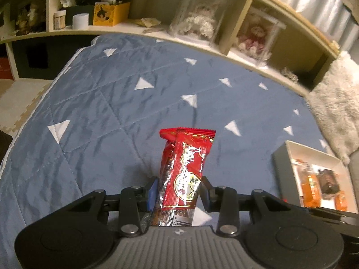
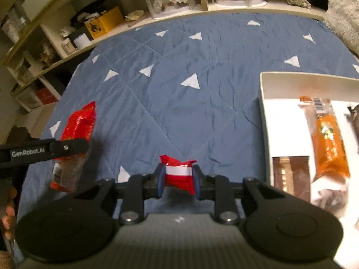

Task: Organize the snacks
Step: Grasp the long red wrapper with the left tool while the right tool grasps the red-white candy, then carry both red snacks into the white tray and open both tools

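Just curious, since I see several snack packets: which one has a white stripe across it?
The small red packet clamped in the right gripper. The left gripper holds a longer red packet without that stripe; the white box holds orange and brown ones.

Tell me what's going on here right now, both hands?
A person is sorting snacks on a blue quilt with two handheld grippers. The left gripper has its jaws clamped on a tall red snack packet, held upright above the quilt. The right gripper is shut on a smaller red and white packet. To the right sits a white box, already holding an orange packet and brown ones.
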Available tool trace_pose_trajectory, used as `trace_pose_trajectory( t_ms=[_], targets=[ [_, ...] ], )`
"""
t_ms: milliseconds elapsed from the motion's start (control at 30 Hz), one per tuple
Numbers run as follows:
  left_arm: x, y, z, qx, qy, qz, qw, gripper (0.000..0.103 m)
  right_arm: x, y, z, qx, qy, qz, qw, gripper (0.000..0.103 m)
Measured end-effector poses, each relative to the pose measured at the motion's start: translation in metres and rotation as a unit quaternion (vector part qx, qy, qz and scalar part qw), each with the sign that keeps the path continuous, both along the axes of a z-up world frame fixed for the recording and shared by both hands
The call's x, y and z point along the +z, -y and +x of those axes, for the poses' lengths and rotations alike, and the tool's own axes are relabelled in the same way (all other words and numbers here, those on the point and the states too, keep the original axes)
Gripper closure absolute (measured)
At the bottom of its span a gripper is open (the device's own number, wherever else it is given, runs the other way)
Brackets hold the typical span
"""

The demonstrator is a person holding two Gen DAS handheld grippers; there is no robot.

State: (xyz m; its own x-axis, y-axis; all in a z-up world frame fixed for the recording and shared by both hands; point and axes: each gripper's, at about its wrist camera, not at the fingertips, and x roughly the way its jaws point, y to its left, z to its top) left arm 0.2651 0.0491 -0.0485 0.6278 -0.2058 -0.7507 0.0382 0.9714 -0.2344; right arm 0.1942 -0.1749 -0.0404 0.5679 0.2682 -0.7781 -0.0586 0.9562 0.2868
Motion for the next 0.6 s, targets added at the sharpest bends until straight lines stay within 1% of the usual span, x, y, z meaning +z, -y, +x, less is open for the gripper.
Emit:
trace_pose_trajectory(
  t_ms=[200,300,600],
  targets=[
    [0.014,0.013,-0.019,-0.001,0.014,-0.023,0.9996,0.062,0.01,0.012,-0.006,0.008,0.013,0.003,1.0,0.073],
    [0.017,0.02,-0.026,-0.004,0.012,-0.031,0.9994,0.062,0.015,0.02,-0.012,0.011,0.018,0.005,1.0,0.073],
    [0.031,0.05,-0.039,-0.015,0.023,-0.028,0.9992,0.062,0.029,0.051,-0.035,0.008,0.033,0.003,0.999,0.073]
  ],
)
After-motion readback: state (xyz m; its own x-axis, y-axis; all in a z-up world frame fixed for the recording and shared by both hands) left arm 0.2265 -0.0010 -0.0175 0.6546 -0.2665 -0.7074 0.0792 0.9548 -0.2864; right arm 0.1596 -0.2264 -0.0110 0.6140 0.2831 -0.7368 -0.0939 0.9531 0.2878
